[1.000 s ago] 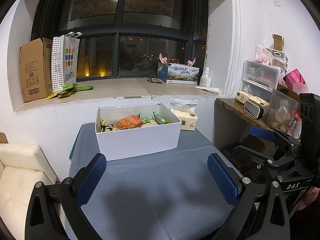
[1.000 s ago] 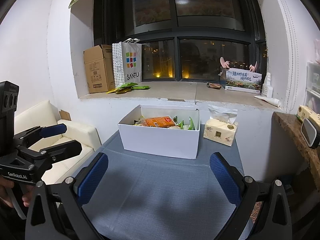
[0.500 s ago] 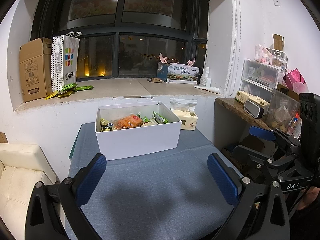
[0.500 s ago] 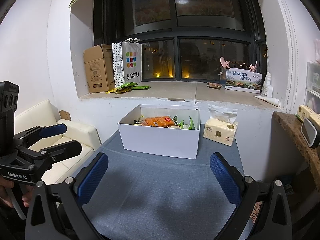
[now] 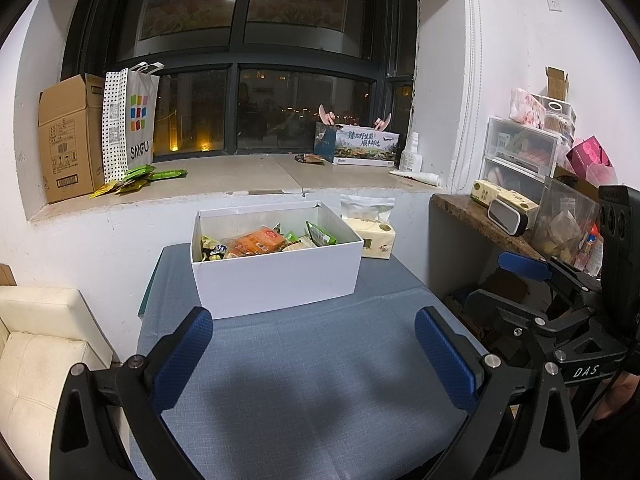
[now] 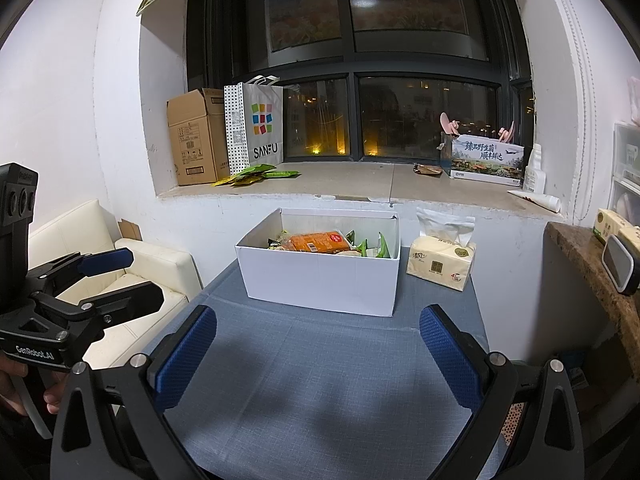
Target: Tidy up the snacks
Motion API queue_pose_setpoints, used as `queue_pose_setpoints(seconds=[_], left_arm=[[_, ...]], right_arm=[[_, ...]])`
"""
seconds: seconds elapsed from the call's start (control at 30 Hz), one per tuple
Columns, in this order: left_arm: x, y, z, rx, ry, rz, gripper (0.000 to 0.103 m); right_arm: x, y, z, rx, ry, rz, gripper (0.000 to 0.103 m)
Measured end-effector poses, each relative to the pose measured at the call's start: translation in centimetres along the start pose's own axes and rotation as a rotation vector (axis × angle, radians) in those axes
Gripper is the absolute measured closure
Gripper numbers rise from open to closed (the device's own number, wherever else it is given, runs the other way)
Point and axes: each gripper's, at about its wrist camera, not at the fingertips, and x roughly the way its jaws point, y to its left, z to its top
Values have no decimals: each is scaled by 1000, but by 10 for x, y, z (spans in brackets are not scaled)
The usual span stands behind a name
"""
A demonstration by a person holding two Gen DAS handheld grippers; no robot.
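A white box (image 5: 280,276) stands at the far end of the blue-grey table (image 5: 312,380), also seen in the right wrist view (image 6: 320,280). It holds several snack packs, with an orange pack (image 5: 258,240) (image 6: 318,241) on top and green packs (image 6: 380,246) beside it. My left gripper (image 5: 314,340) is open and empty, held above the near part of the table. My right gripper (image 6: 318,338) is open and empty too, at the same distance from the box. Each gripper shows at the edge of the other's view.
A tissue pack (image 6: 440,266) lies right of the box. Green snack packets (image 5: 136,178) lie on the windowsill by a cardboard box (image 5: 68,136) and a SANFU bag (image 5: 130,124). A cream sofa (image 5: 36,356) is left, a cluttered stone shelf (image 5: 480,220) right.
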Motion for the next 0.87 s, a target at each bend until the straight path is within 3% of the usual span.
queue_pose_setpoints(seconds=[0.67,0.87], left_arm=[[0,1,1,3,5,3,0],[1,1,-1,9,4,-25,0]], right_arm=[[0,1,-2,-5,2,0,0],[1,1,-2,-4,2,1,0]])
